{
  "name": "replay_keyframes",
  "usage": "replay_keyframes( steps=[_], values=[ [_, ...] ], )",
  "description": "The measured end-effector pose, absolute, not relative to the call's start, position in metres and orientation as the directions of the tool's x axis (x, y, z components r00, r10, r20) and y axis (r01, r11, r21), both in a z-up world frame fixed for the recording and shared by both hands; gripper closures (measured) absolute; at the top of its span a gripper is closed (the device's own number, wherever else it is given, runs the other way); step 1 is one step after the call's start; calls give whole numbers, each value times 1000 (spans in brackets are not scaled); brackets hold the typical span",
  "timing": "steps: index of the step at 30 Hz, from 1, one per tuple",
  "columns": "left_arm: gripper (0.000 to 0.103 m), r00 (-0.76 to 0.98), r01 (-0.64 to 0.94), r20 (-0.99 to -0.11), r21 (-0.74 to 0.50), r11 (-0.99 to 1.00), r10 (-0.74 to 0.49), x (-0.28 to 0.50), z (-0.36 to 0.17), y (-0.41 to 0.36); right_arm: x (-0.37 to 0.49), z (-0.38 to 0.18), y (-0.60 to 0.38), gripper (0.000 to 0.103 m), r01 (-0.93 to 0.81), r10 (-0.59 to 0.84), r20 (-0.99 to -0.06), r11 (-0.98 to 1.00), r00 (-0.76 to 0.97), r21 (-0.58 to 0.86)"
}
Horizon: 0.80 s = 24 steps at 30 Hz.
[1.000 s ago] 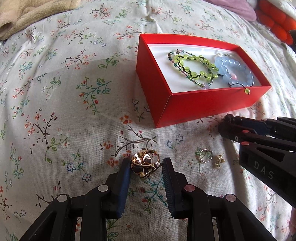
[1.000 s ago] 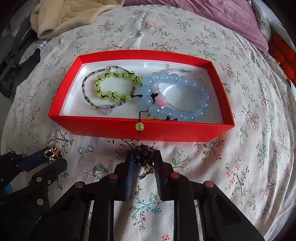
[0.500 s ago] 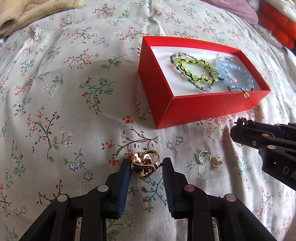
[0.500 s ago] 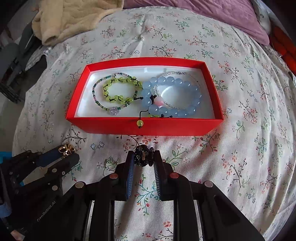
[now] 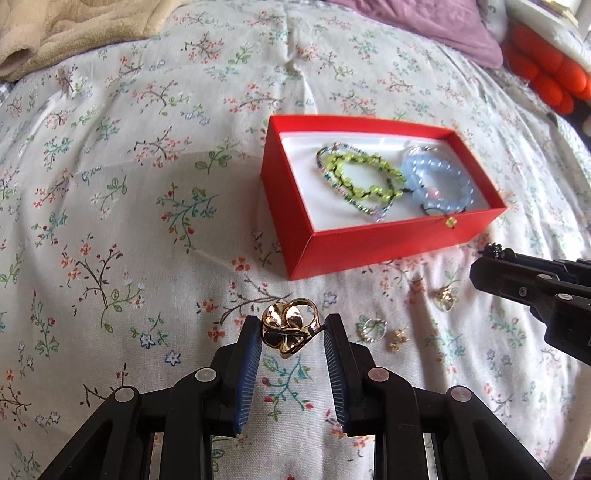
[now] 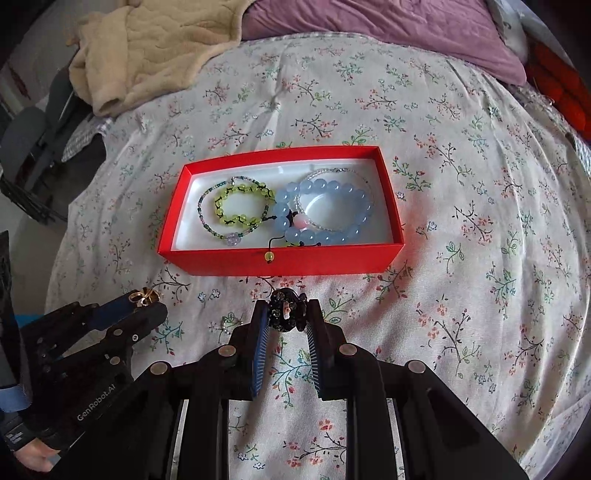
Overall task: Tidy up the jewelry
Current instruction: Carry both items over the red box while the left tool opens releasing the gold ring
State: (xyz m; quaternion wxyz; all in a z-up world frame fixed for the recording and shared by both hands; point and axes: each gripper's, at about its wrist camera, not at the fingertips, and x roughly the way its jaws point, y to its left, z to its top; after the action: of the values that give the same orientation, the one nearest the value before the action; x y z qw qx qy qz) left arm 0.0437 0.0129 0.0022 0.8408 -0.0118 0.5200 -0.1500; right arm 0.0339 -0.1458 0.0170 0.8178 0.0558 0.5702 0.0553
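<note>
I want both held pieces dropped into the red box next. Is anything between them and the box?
Nothing visible blocks either. The gold ring in the left gripper and the black beaded piece in the right gripper face only bare bedspread, then the near wall of the open red box.

Floral bedspread (image 6: 461, 184), beige fleece blanket (image 6: 155, 48) at its head, mauve pillow (image 6: 388, 26), orange cushion (image 5: 546, 70), daylight

Gold ring (image 5: 290, 328) and black beaded piece (image 6: 285, 312), perhaps a ring, held near the red box (image 6: 280, 260) of bracelets (image 6: 325, 210).
</note>
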Motion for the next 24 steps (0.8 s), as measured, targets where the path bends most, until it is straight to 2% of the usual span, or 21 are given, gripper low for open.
replay_keyframes(
  steps=[14,19,24],
  values=[
    [74,479,263,-812,-231,937,-334,53,42,-1,46,49,-175,81,52,171,-887,976,428,213],
    [74,480,275,-802,-248,929,-356,71,43,-12,59,52,-188,81,88,152,-877,973,457,214],
    [74,502,280,-798,-215,936,-334,89,39,-26,73,44,-199,81,124,145,-876,966,461,226]
  ],
)
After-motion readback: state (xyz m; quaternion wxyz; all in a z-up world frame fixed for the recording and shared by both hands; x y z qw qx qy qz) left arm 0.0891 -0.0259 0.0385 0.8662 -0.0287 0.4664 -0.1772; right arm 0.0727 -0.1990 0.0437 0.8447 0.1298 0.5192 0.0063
